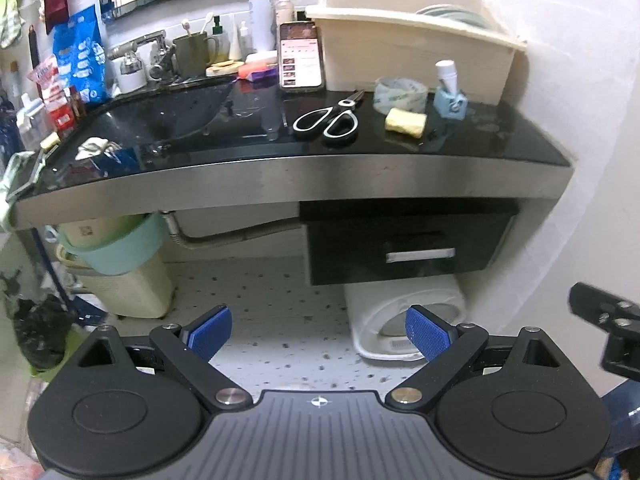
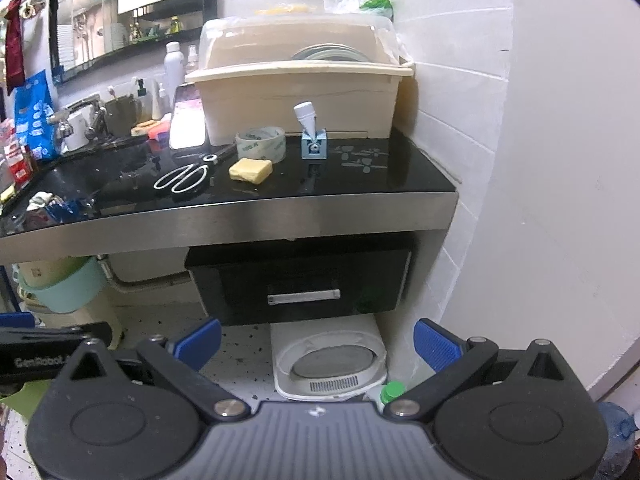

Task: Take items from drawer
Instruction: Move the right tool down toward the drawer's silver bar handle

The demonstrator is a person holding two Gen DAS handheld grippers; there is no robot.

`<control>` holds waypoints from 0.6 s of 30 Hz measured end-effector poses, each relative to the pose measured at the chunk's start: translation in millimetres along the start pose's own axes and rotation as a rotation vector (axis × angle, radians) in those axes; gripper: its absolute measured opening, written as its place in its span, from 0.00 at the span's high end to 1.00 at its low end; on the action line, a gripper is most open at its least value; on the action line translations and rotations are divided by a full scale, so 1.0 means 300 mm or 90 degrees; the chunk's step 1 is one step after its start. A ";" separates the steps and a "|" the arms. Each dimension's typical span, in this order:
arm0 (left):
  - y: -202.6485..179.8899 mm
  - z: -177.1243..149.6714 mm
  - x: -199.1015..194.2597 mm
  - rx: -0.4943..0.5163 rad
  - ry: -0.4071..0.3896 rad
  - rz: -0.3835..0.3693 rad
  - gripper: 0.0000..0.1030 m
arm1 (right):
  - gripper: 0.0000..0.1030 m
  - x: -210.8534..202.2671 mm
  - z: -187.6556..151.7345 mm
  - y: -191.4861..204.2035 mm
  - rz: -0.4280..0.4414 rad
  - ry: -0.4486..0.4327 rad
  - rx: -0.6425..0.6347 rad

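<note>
One drawer (image 2: 302,280) with one handle (image 2: 303,297). On the desk (image 2: 280,216): one scissors (image 2: 188,174), one tape roll (image 2: 261,143), one sponge (image 2: 251,170), one blue holder (image 2: 314,148) with one white tube, one phone (image 1: 301,56), one cream dish box (image 2: 296,92). One tap (image 1: 140,44), one green mug (image 1: 192,54), two toothbrushes in it. One white bottle (image 1: 261,14), one spray bottle (image 1: 285,2). Two grippers: left gripper (image 1: 318,332), right gripper (image 2: 318,342), two blue pads each.

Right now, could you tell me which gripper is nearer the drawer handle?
Right, probably. The right gripper faces the drawer handle almost head-on; the left gripper sits off to its left. Both are open, short of it.
</note>
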State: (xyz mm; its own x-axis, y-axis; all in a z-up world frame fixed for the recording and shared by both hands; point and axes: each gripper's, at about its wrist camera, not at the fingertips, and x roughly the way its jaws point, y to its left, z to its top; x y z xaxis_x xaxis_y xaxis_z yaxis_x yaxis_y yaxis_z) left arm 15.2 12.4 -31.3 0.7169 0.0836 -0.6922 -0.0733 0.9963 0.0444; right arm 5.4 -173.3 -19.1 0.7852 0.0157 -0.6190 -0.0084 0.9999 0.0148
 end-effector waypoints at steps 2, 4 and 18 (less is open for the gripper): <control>0.004 -0.003 0.006 -0.004 -0.001 0.007 0.08 | 0.00 0.011 -0.001 -0.002 0.005 0.000 0.005; 0.008 -0.005 0.013 -0.008 -0.002 0.012 0.08 | 0.00 0.027 -0.003 -0.002 0.005 0.001 0.006; 0.042 -0.023 0.121 0.004 0.017 0.000 0.08 | 0.00 0.183 -0.053 -0.035 0.081 -0.043 0.032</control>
State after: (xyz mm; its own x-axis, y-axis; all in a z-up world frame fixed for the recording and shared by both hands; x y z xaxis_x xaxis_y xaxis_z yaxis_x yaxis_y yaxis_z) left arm 35.4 27.9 -60.8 0.6982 0.0832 -0.7111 -0.0691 0.9964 0.0488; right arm 38.6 -182.7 -65.7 0.8194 0.1397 -0.5559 -0.0807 0.9883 0.1294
